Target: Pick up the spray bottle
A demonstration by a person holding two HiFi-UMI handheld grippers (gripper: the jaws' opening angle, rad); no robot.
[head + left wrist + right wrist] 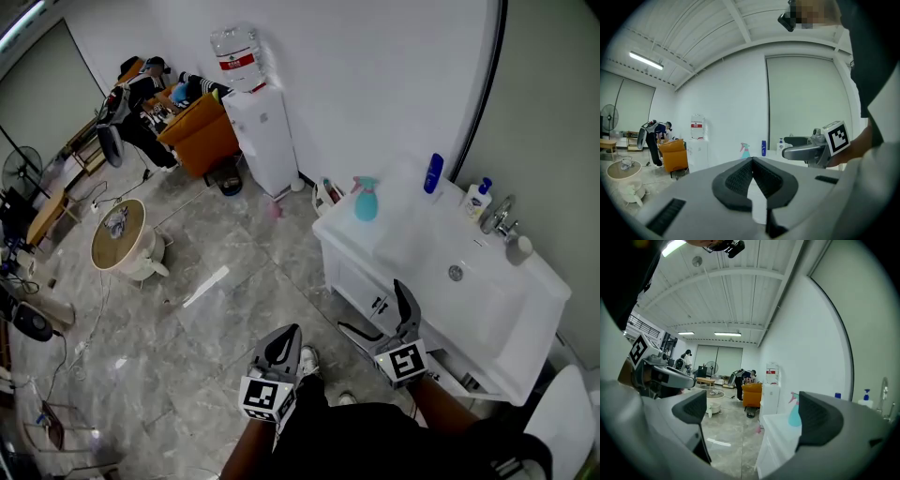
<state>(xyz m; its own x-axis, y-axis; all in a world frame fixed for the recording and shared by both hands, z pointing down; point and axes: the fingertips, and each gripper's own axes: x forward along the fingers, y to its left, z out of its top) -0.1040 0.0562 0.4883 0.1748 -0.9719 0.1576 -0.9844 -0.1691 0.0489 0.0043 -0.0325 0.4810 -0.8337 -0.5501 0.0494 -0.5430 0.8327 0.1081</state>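
Looking down from the head view, we see the left gripper (286, 336) held low over the grey floor, its jaws pressed together with nothing in them. The right gripper (375, 314) sits just beside it, at the near front edge of the white worktop (412, 234), jaws spread wide and empty. The spray bottle (366, 200), teal with a pink trigger head, stands upright at the far left corner of that worktop, well apart from both grippers. A blue bottle (432, 173) stands against the wall farther along, and a pump bottle (477, 200) stands next to the tap (502, 217) behind the sink basin. A water dispenser (262, 131) stands on the floor beyond the worktop.

Along the left gripper view, we find the two black pads meeting at their tips, closed on nothing. The spray bottle (745, 150) shows small and distant just above them, with the blue bottle (763, 147) to its right. The right gripper (806, 151) reaches in from the right side.

Through the right gripper view, we see the jaws standing far apart, with only floor and the worktop (776, 427) edge between them. The spray bottle (793, 411) stands upright on that worktop, partly covered by the right-hand jaw and untouched.
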